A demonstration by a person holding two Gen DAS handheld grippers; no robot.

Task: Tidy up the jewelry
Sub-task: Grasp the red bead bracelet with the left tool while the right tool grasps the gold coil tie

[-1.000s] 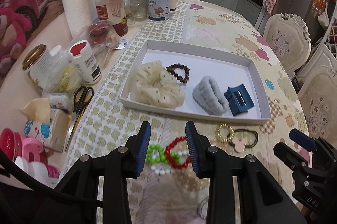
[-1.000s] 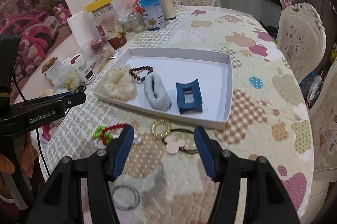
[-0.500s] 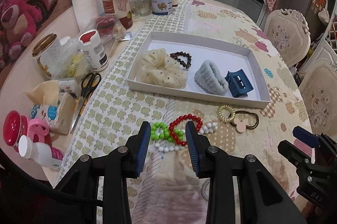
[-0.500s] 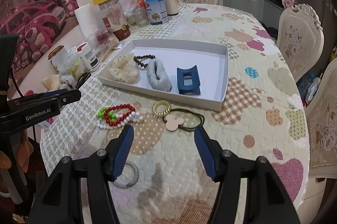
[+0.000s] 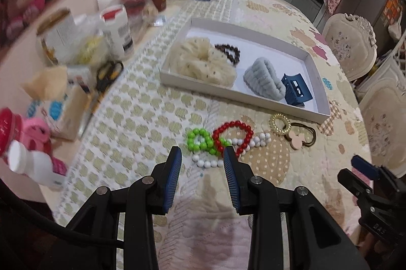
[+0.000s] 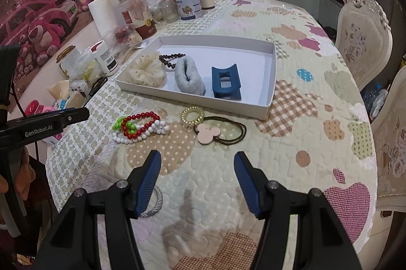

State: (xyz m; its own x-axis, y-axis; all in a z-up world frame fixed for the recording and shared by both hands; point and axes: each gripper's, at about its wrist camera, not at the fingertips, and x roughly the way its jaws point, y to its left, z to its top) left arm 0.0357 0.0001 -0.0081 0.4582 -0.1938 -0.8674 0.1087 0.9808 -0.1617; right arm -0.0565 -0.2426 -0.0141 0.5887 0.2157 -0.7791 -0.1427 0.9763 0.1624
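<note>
Left wrist view: left gripper [image 5: 202,153] open, nothing between its blue pads — red, green and white bead bracelets [image 5: 220,140] lie tangled on the quilted tablecloth [image 5: 142,123] at 12 o'clock, just beyond the fingertips. White shallow cardboard tray [image 5: 318,82] sits further out at 1 o'clock.

Right wrist view: right gripper [image 6: 197,160] open and empty — pink mouse-head hair tie [image 6: 210,133] lies at 12 o'clock, gold spiral hair ring [image 6: 192,115] touching it.

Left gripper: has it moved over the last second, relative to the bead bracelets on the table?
Yes. The left gripper has pulled back toward the near table edge: the bead bracelets, earlier between its fingers, now lie just past the fingertips.
</note>
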